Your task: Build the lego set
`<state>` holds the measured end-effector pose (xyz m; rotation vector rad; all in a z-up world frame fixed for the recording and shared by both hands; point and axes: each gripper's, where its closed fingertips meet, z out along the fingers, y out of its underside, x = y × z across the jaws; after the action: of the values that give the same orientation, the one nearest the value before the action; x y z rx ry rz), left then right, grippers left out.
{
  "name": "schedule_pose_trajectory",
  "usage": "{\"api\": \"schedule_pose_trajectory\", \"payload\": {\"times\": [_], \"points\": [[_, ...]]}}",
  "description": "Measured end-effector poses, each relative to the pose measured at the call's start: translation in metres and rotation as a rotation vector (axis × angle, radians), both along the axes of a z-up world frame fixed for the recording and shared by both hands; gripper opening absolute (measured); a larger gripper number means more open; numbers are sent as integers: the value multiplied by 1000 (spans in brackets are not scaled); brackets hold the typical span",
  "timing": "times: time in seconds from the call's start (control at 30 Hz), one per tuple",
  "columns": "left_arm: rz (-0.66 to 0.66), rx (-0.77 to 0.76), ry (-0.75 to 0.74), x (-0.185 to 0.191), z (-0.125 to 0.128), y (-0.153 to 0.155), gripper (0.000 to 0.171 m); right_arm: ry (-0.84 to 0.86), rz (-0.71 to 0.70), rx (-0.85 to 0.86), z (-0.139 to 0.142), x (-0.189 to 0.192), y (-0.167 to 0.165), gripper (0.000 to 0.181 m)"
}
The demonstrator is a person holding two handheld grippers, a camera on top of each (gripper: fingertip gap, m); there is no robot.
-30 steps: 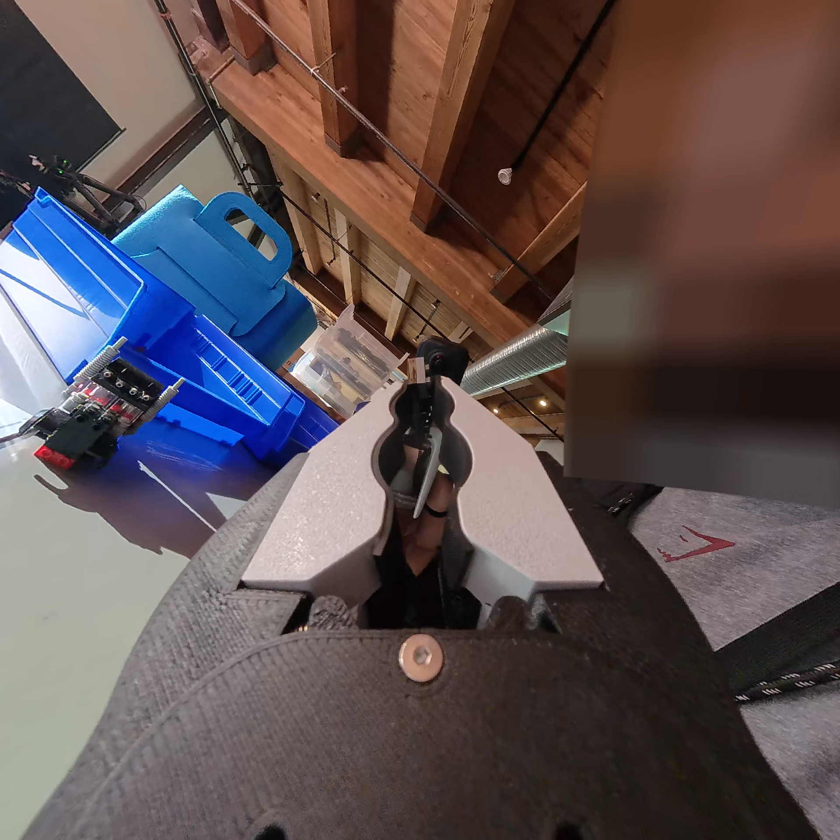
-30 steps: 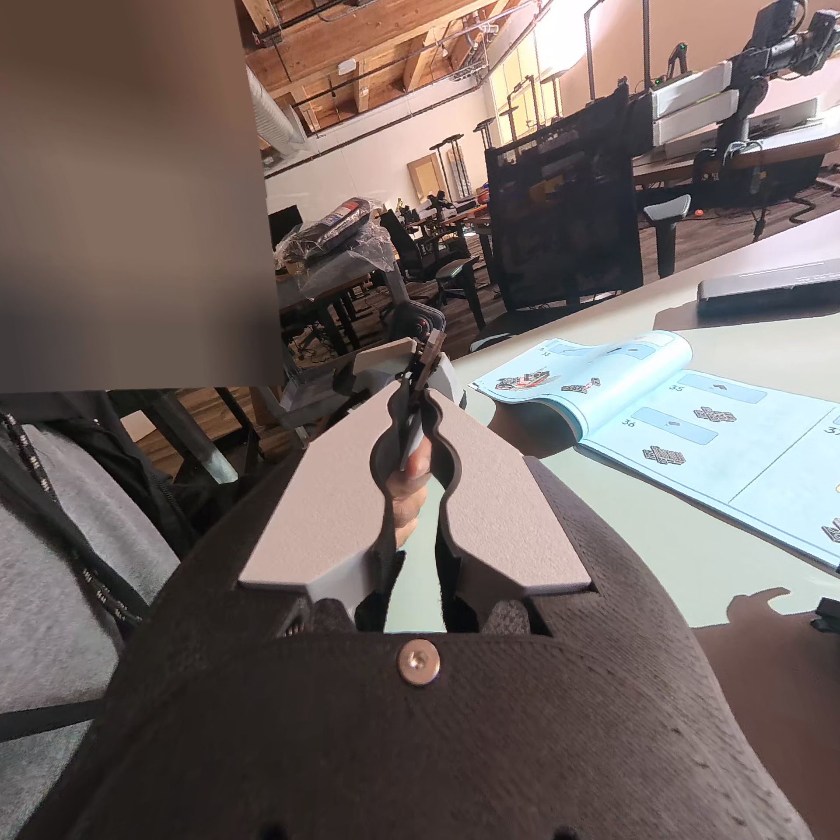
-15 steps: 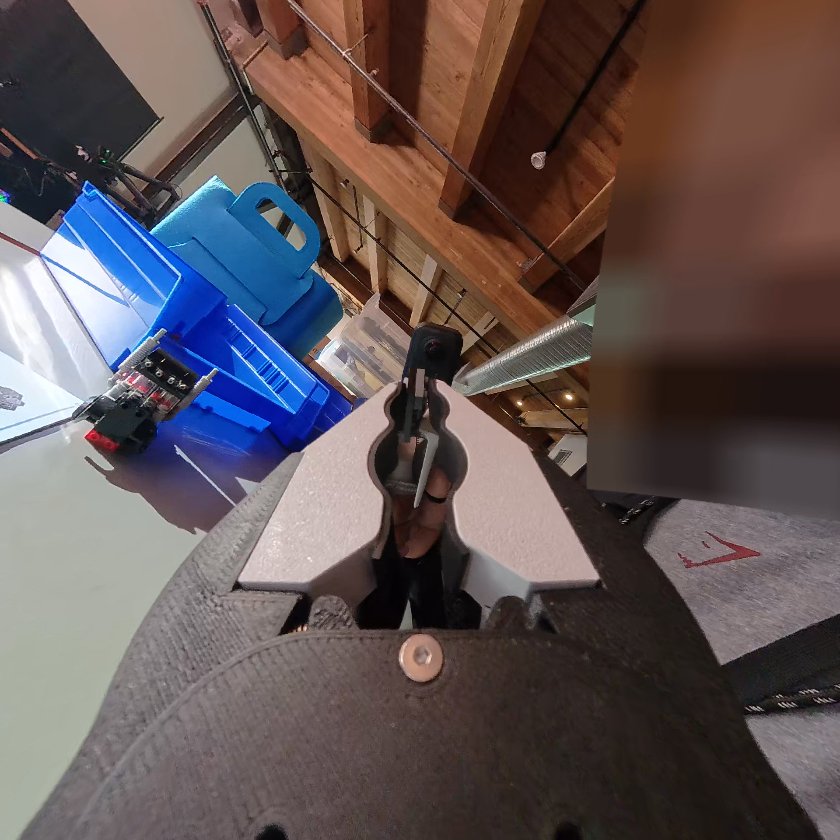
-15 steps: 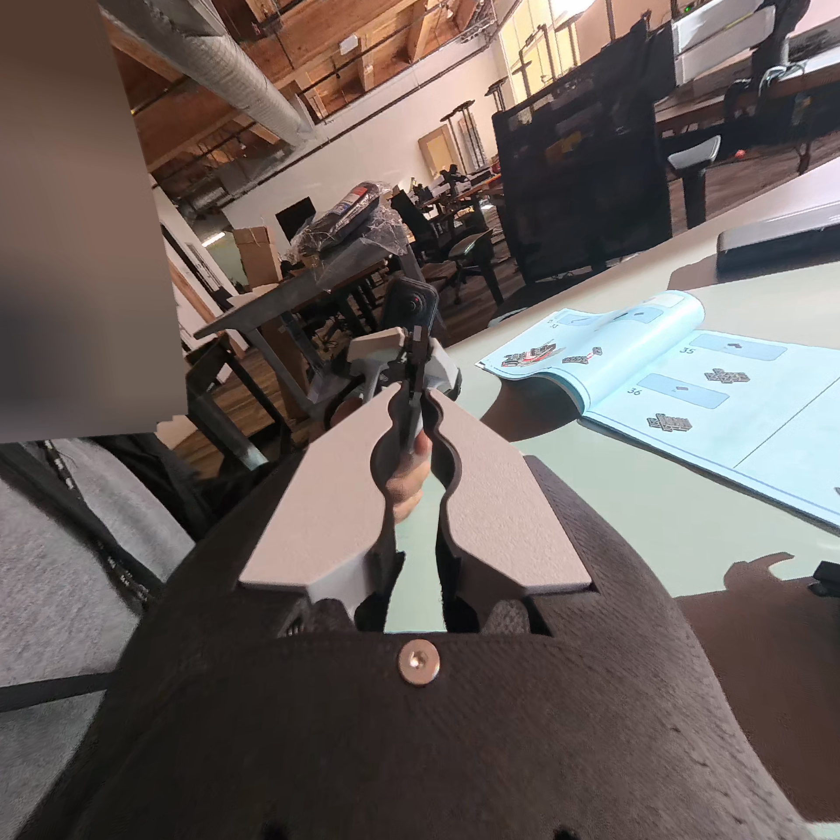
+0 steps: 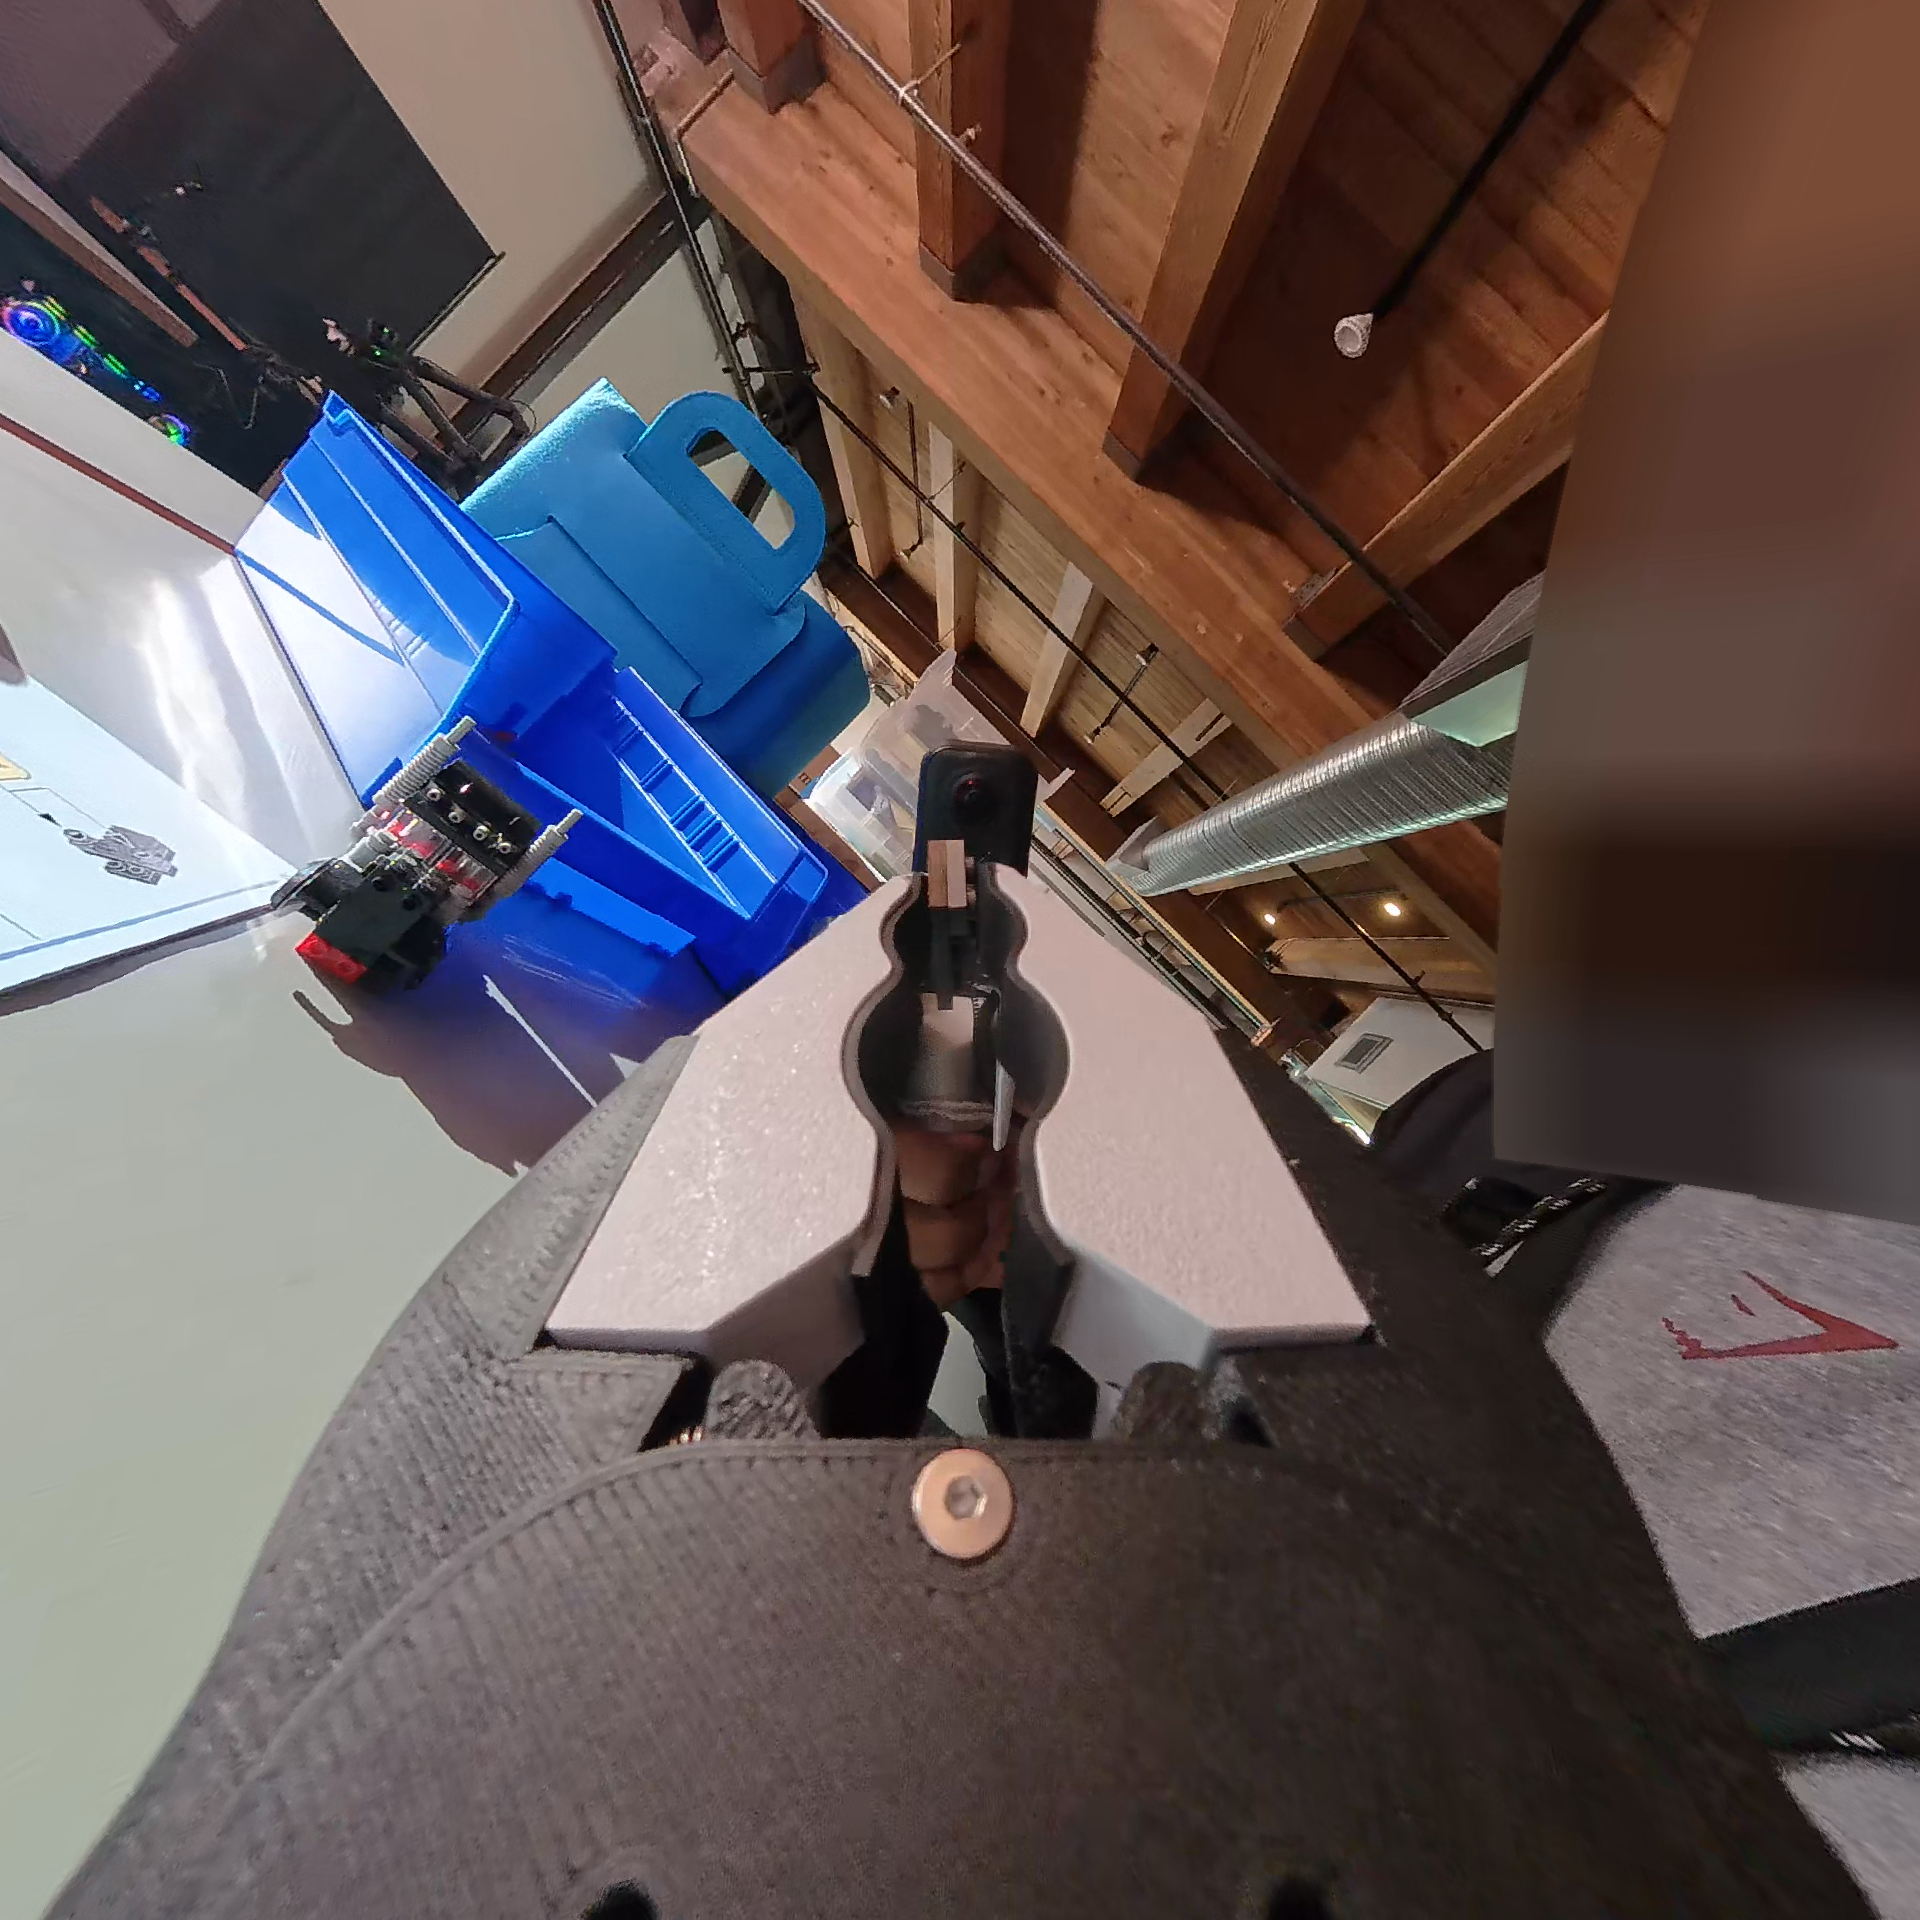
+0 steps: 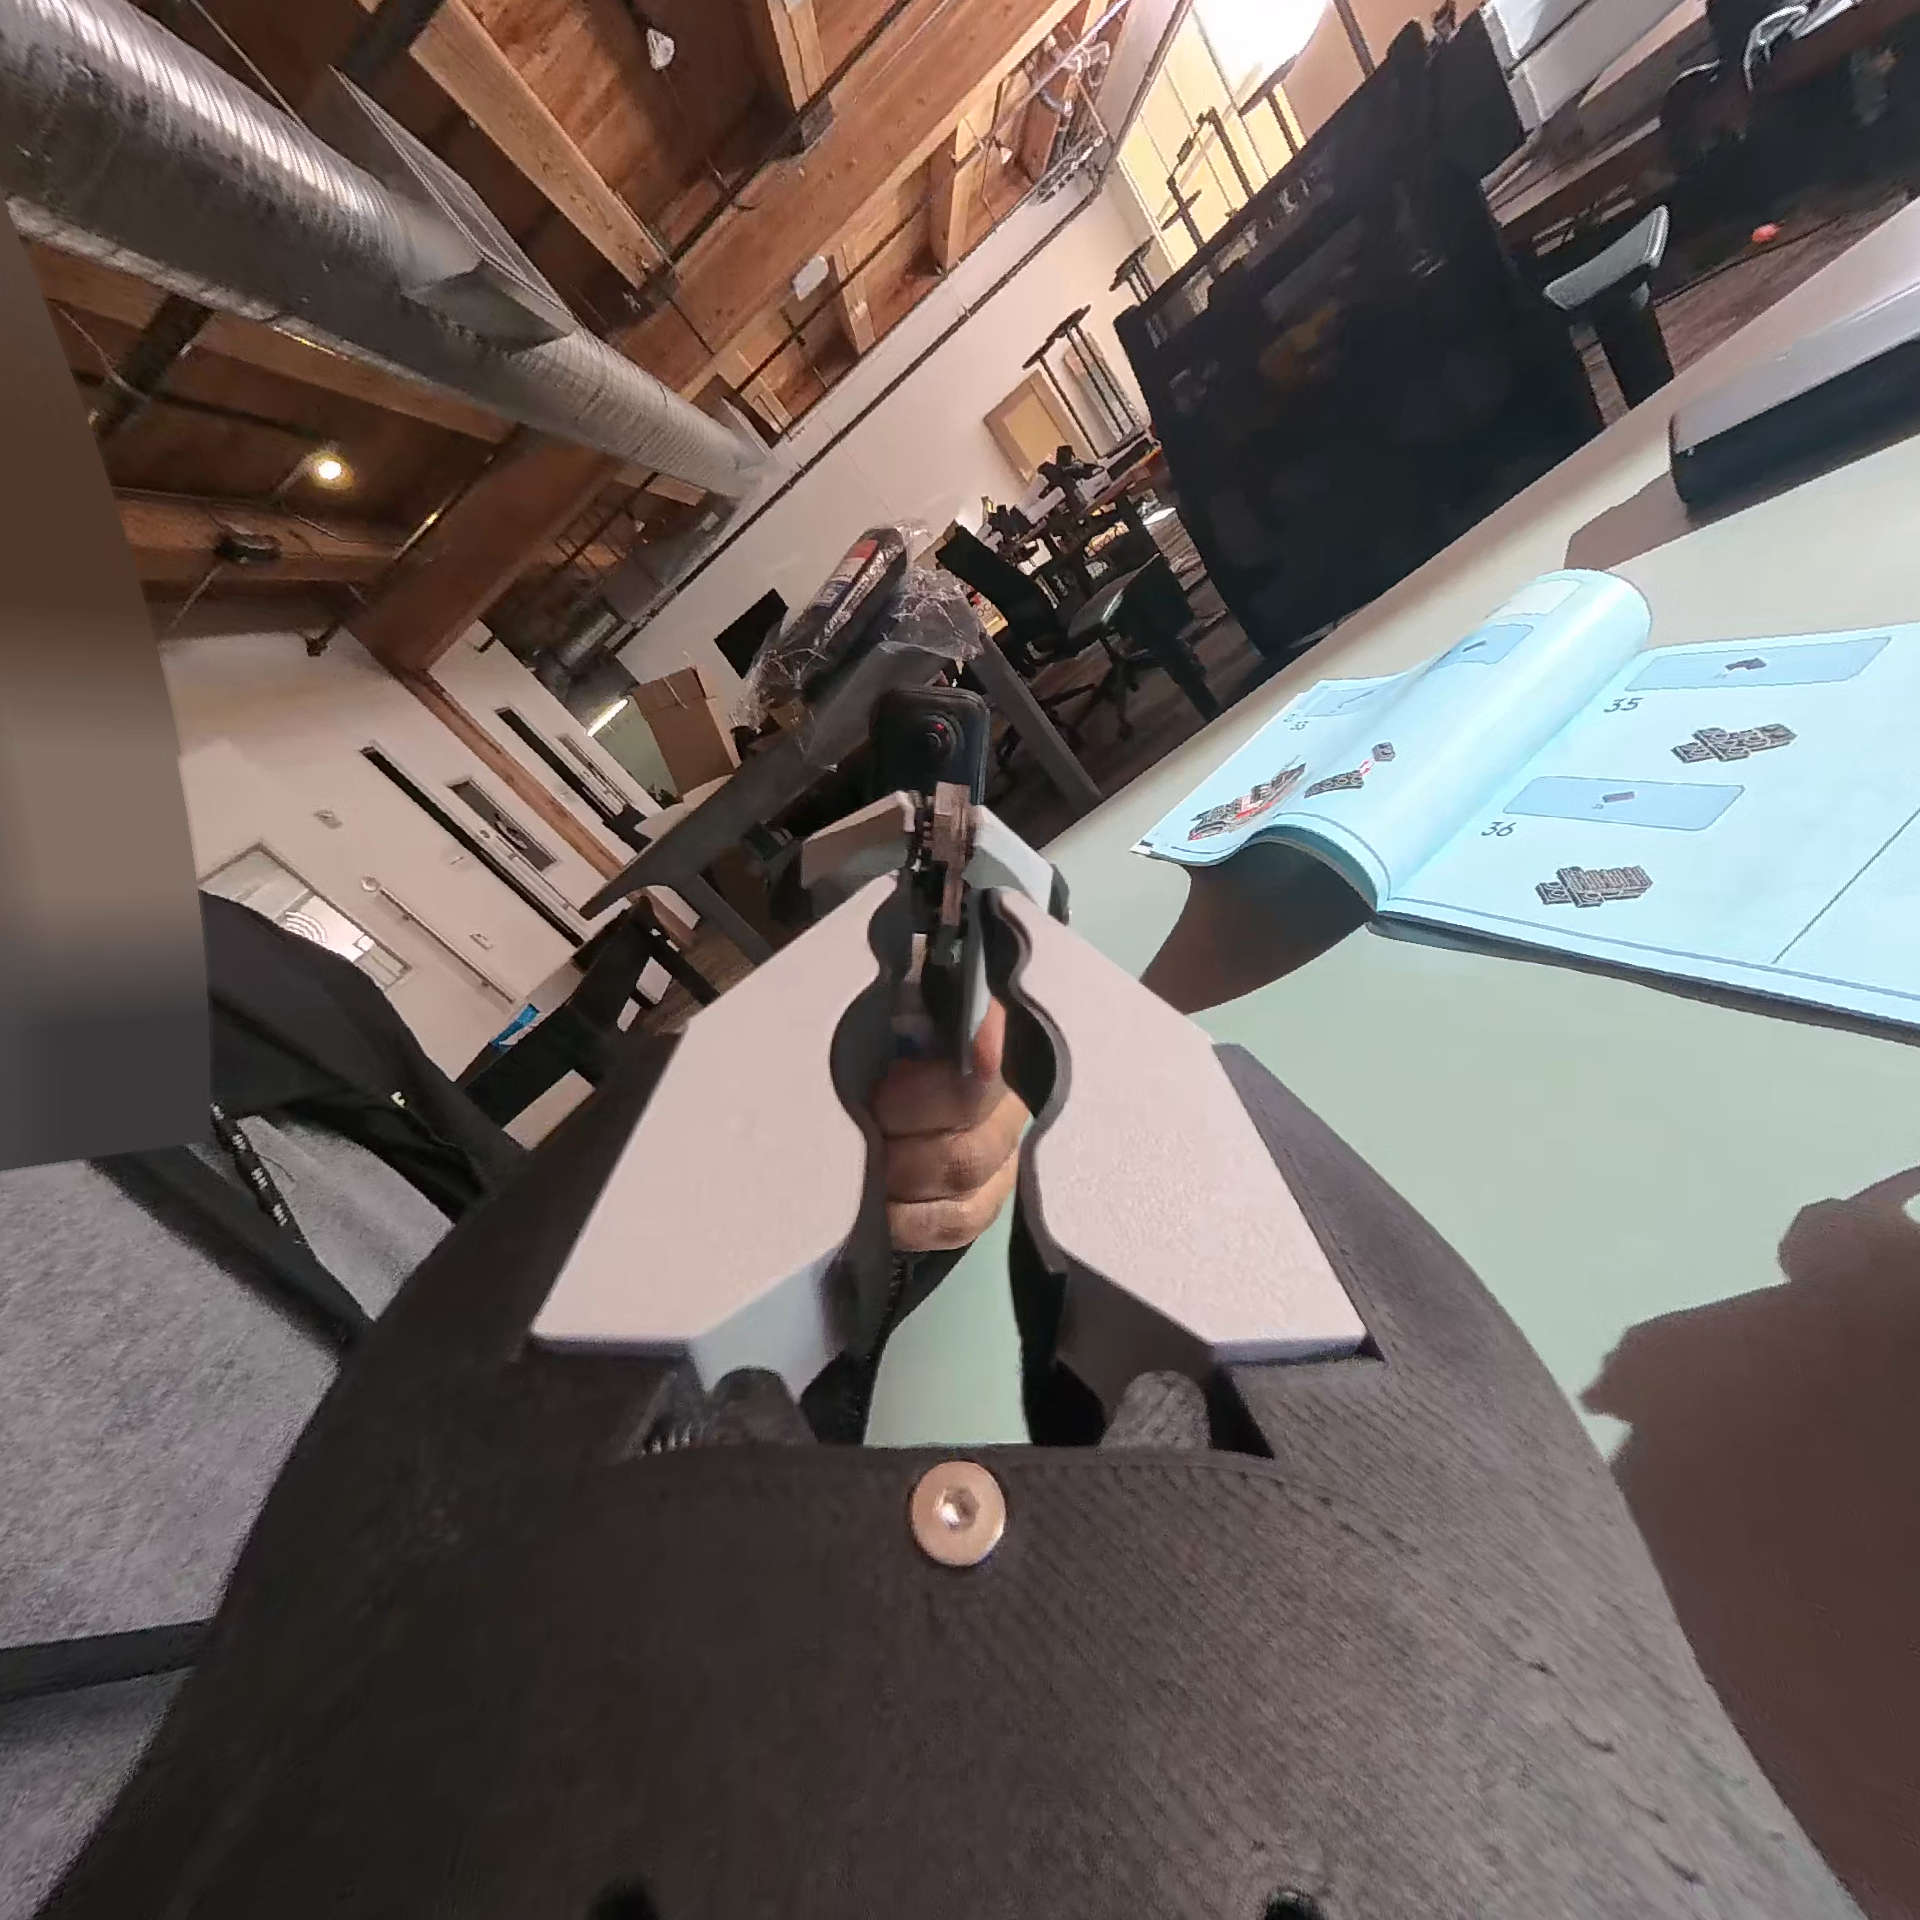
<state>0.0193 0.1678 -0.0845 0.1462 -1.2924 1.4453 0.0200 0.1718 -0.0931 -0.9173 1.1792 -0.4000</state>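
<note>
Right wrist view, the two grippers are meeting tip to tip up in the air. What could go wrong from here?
1. The left gripper and right gripper pinch small parts at their very tips, above the table near its edge. A slip would likely drop them onto the person's lap or the floor.
2. The fingers hide most of the parts in both views, so alignment is hard to judge; pushing skewed could pop a part loose.

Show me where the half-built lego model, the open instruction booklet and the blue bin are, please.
half-built lego model (image 5: 410, 899): left wrist view, on its dark body.
open instruction booklet (image 6: 1621, 821): right wrist view, on the pale blue open page.
blue bin (image 5: 416, 634): left wrist view, on its side wall.
</note>
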Motion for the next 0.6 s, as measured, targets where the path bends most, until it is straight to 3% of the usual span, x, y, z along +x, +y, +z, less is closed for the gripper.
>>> {"api": "schedule_pose_trajectory", "payload": {"times": [0.6], "points": [[-3, -12, -40, -4, 0, 2, 9, -35, -10, -17, 1, -4, 4, 8]]}}
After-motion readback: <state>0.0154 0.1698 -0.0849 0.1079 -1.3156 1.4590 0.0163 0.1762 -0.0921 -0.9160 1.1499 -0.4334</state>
